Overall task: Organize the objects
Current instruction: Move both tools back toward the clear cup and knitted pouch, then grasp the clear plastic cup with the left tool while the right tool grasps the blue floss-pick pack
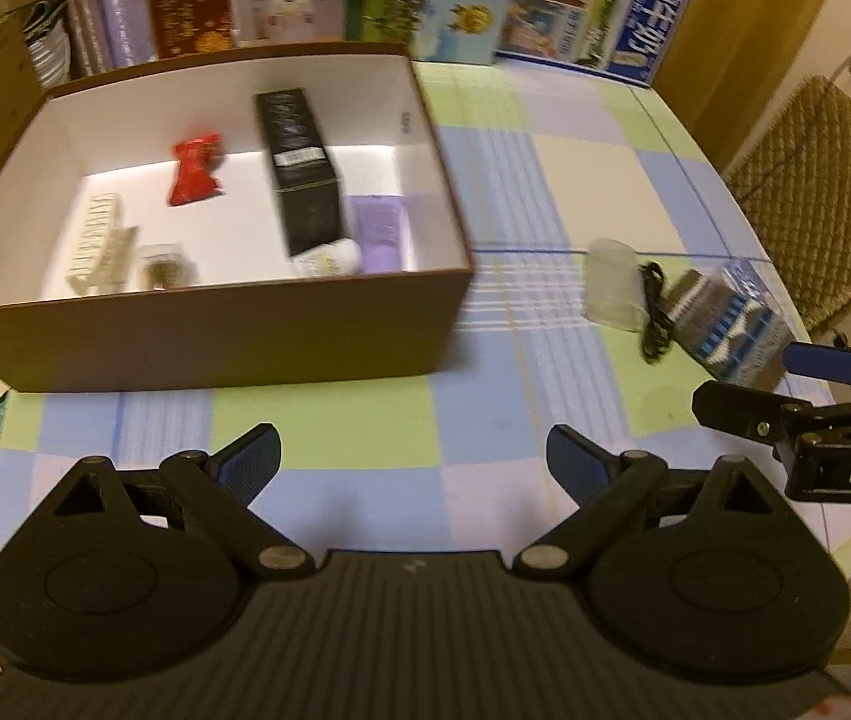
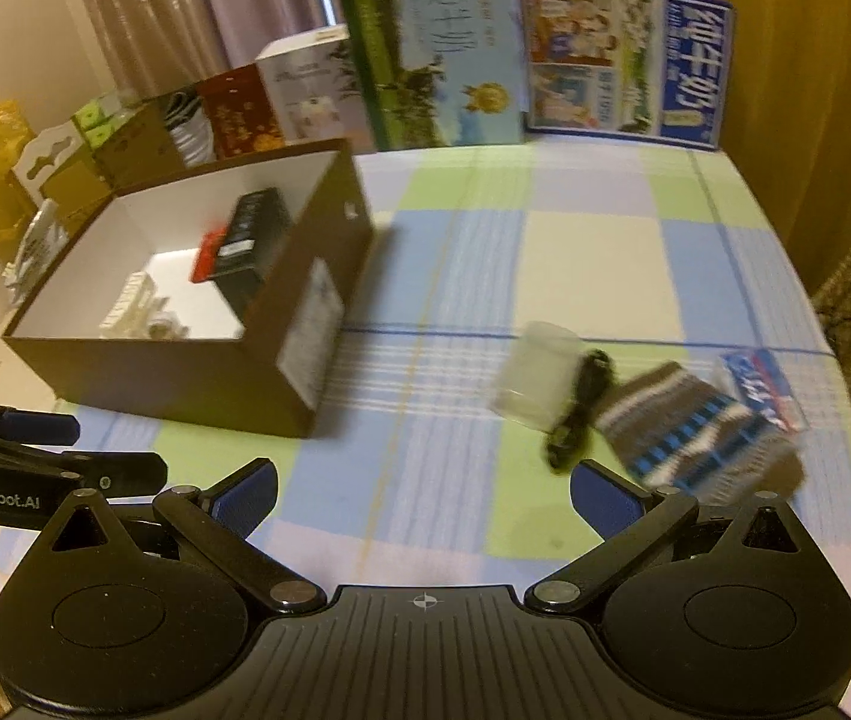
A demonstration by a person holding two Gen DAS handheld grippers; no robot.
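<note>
both claws spread wide, nothing between the fingers: left gripper low over the checked tablecloth, right gripper likewise, each hovering above bare cloth.

brown box at 10 to 11 o'clock in the left wrist view, open-topped, white inside, near wall facing the left claw with a band of clear cloth between. inside: black carton lying lengthwise near the right wall, red packet at the middle, pale comb-like clip and a small jar against the near wall, purple packet in the near right corner, small white tube just beside it; blurred, finer detail unreadable.

at 1 to 2 o'clock in the right wrist view, outside the box and well apart from it: clear plastic cup on its side, black cord touching it, striped knit sock next over, blue-red pack beyond, close to the table's right edge.

wide open cloth between box and this cluster, running back to 12 o'clock as far as the upright cartons lining the far edge.
</note>
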